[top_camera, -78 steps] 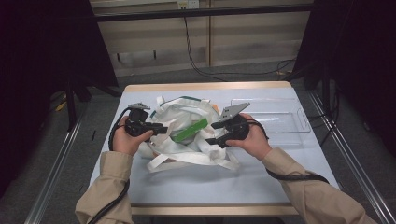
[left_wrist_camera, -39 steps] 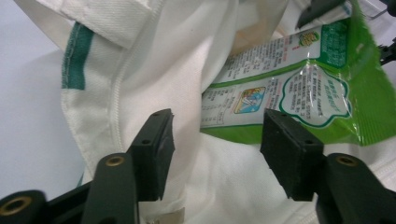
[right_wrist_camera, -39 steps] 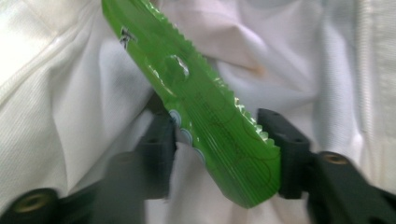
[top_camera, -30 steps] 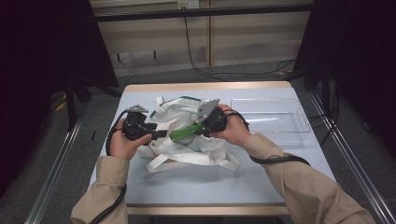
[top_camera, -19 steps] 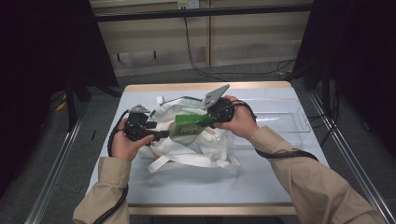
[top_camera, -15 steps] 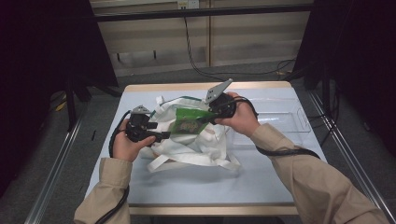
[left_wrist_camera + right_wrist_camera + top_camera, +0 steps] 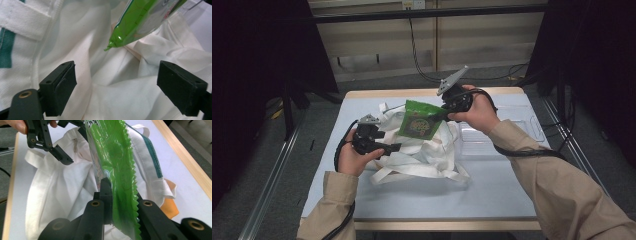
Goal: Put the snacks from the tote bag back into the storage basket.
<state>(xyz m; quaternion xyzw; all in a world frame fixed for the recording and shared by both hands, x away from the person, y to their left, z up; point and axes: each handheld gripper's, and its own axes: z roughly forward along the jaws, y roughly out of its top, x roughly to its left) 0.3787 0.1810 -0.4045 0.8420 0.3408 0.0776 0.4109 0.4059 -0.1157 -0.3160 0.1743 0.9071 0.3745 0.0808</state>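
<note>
1. The high view took in the whole pale blue table (image 7: 422, 195), the clear plastic tray (image 7: 512, 132) beneath the right forearm, and both hands. The right gripper view added an orange patch (image 7: 170, 208) under the white cloth bag (image 7: 422, 155), past the packet's far side.
2. The right gripper (image 7: 447, 114) was clamped on the serrated edge of the green snack packet (image 7: 419, 120), lifting it above the bag; its jaws pressed both faces of the foil (image 7: 117, 170).
3. The left gripper (image 7: 116, 87) stood wide apart, holding nothing, with bag cloth lying between and beyond its jaws and the packet's lower corner (image 7: 112, 45) hanging just ahead of them.
4. The packet's printing was too blurred to read, and the bag's interior stayed hidden in folds.
</note>
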